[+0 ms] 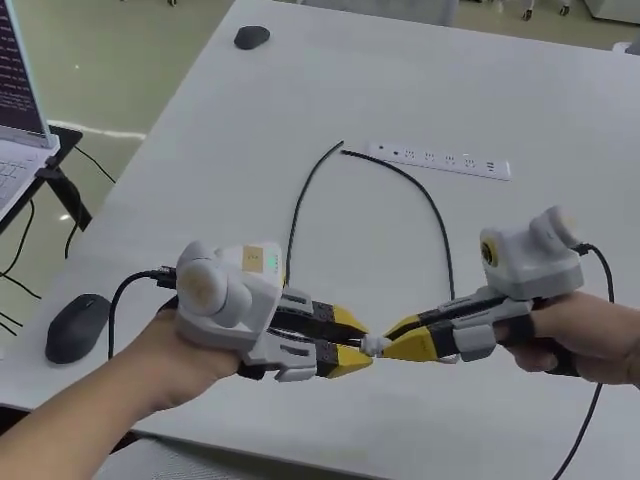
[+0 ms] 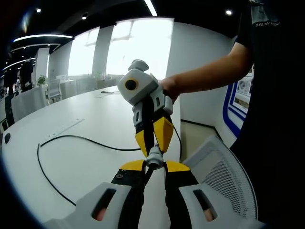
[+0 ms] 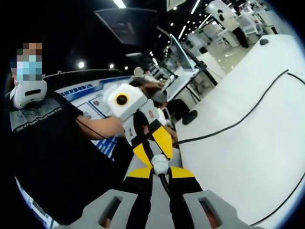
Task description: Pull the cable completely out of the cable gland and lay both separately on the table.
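White table point(image 1: 480, 90): looped black cable point(image 1: 430, 215), power strip point(image 1: 440, 160) beside it, dark mouse point(image 1: 252, 37) far end.

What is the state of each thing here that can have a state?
cable: threaded through the cable gland, its loop lying on the table.
cable gland: held above the table, between the two tool tips.
left tool: shut on the cable.
right tool: shut on the cable gland.
laptop: open, screen lit.

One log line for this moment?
step: pull-out, not done | left tool: shut on cable gland | right tool: shut on cable gland, opposite end | cable: in gland, loop on table
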